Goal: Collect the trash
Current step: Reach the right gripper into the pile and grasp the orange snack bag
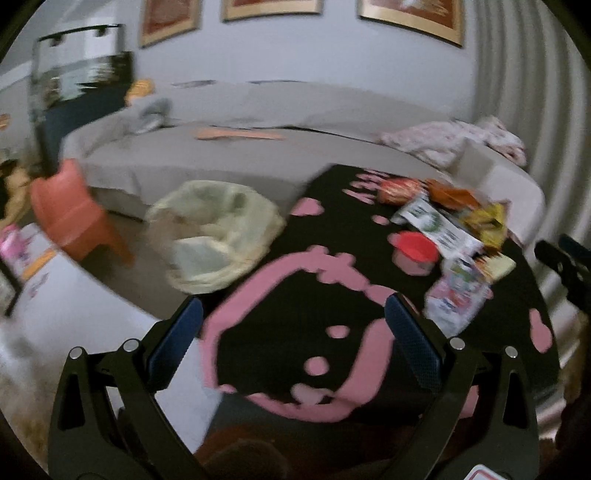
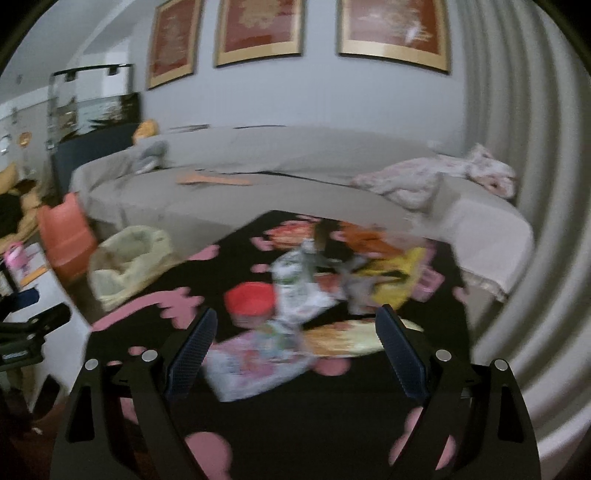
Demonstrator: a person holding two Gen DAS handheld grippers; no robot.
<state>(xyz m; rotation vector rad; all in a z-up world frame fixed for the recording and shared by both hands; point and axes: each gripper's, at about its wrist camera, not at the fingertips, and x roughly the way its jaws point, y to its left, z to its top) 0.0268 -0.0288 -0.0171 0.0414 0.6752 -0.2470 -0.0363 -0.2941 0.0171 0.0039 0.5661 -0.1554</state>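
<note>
Left tool [image 1: 293,314] spread wide and holding nothing, poised over the pink-patterned black bench [image 1: 280,354], blue pads [image 1: 413,343] well apart. Right tool [image 2: 295,323] likewise spread wide and holding nothing, above the near edge of the trash pile [image 2: 332,280]. Directly between the right tool's pads [image 2: 397,347]: a pale pink carton [image 2: 255,365] lying flat, with a yellow wrapper [image 2: 340,338] just beside it. Beyond these, a red-lidded cup [image 2: 251,301], a white-and-green packet [image 2: 295,284], a yellow bag [image 2: 399,280] and an orange wrapper [image 2: 369,240], heaped together and partly overlapping; details blurred. In the left view, the same pile [image 1: 443,229] toward the far right corner of the bench, well apart from the left tool. Off the bench's left edge, on the floor: an open bin with pale yellow liner [image 1: 214,236], an orange chair [image 1: 74,210] beside it. Behind, a grey sofa [image 1: 258,147] carrying a crumpled pink cloth [image 1: 454,140]. On the wall, framed pictures [image 2: 395,29]; at right, pleated curtains [image 2: 524,184].
</note>
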